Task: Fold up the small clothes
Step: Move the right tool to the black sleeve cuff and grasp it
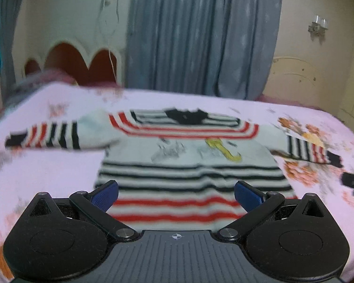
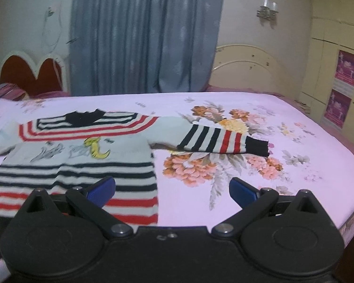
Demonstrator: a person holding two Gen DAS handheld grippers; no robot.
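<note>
Pink floral bedding [image 2: 259,118] serves as the folding surface — a striped sweater [image 1: 188,155] is laid flat on it, sleeves spread wide, ready for folding. Left gripper [image 1: 176,195] and right gripper [image 2: 172,192] are held spread, empty, near its hem.

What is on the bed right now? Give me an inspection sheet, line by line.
Surface: bed sheet, pink with flower print.
Job's things: striped sweater lying flat, both sleeves spread, unfolded.
Clutter: nothing seen on the sheet.
Grippers: left gripper open above the sweater's hem; right gripper open, beside the hem's right corner.
Cables: thin cord hanging on the wall.
Surroundings: grey curtain, headboard, wall lamp.
</note>
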